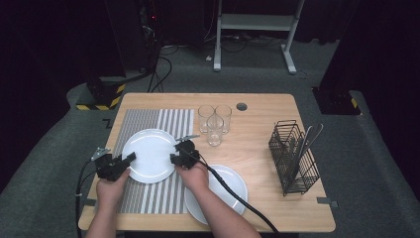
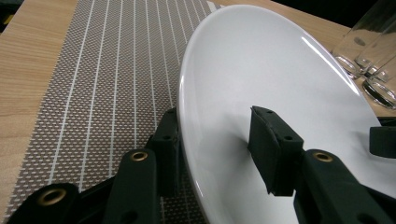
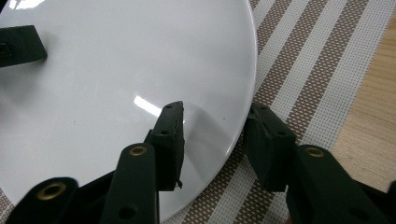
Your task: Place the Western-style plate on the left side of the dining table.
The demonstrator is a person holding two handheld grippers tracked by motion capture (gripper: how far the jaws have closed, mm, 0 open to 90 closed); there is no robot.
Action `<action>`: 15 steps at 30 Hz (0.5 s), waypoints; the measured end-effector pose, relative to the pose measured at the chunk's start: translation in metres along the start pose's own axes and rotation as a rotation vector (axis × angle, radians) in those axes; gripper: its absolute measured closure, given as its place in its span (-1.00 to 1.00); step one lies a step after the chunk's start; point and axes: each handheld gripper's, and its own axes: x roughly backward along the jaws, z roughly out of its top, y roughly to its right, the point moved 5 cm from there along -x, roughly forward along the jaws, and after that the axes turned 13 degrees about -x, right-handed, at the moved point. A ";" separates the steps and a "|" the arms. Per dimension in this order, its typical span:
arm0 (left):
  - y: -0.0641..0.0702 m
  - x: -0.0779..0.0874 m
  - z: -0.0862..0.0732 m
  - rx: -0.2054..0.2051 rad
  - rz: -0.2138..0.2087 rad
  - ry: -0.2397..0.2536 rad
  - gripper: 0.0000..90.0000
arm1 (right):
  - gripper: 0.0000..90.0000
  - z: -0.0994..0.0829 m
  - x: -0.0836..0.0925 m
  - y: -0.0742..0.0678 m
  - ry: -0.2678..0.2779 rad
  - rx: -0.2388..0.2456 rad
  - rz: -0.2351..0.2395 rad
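While both hands stay low at the near side of the wooden table (image 1: pixel 257 106), the white plate (image 1: pixel 150 154) lies on the striped placemat (image 1: pixel 143 119), with one gripper at each side of its rim. The left gripper (image 1: pixel 130 157) sits at the plate's left edge; in the left gripper view its jaws straddle the rim, one black pad (image 2: pixel 273 154) over the plate's upper face and the other down beside the mat under the edge, and a clear gap shows between the upper pad and the glaze, so the jaws stand parted about the rim and do not pinch it. The right gripper (image 1: pixel 174 153) is at the plate's right edge; in the right gripper view one pad (image 3: pixel 169 140) hangs over the white surface and the other stands just outside the rim above the mat, again loosely astride the edge with no pressure on it. Across the plate, each gripper view catches a black jaw tip of the other gripper. A second white plate (image 1: pixel 233 186) lies on bare wood near the right forearm, partly under it. Three clear glasses (image 1: pixel 215 121) stand clustered behind the mat, close to one another, and a black wire cutlery basket (image 1: pixel 292 158) with utensils stands well apart at the right.
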 end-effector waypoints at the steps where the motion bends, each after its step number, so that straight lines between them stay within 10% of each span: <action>1: 0.000 0.000 0.000 0.002 0.000 0.000 0.26 | 0.26 0.000 0.000 0.000 -0.005 -0.006 0.004; 15: 0.001 0.000 0.000 -0.012 0.016 0.004 0.26 | -0.08 -0.004 -0.002 -0.003 -0.065 -0.028 0.054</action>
